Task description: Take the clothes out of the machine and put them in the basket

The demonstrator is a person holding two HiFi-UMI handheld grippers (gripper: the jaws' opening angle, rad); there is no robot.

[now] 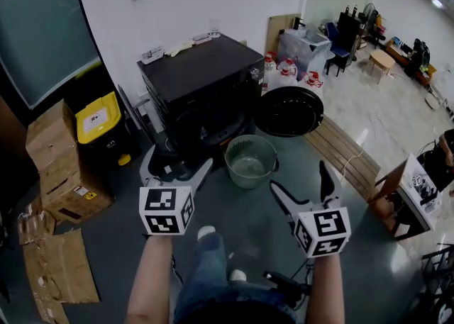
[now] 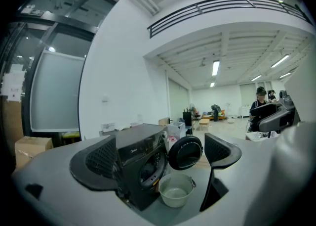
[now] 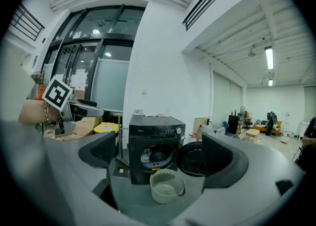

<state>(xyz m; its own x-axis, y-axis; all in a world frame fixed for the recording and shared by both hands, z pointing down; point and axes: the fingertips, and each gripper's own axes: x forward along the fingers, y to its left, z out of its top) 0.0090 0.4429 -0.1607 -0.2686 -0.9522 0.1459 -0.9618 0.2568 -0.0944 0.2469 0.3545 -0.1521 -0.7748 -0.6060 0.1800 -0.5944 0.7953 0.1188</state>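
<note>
Clothes (image 3: 150,156) sit inside the open machine (image 1: 202,81), straight ahead behind the basket (image 1: 250,162), nearer the left tongs (image 1: 175,168); these and the right tongs (image 1: 305,188) are wide and empty.

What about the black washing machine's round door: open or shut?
Open. The round black door stands swung out beside the black washing machine, and clothes show inside the uncovered front.
</note>
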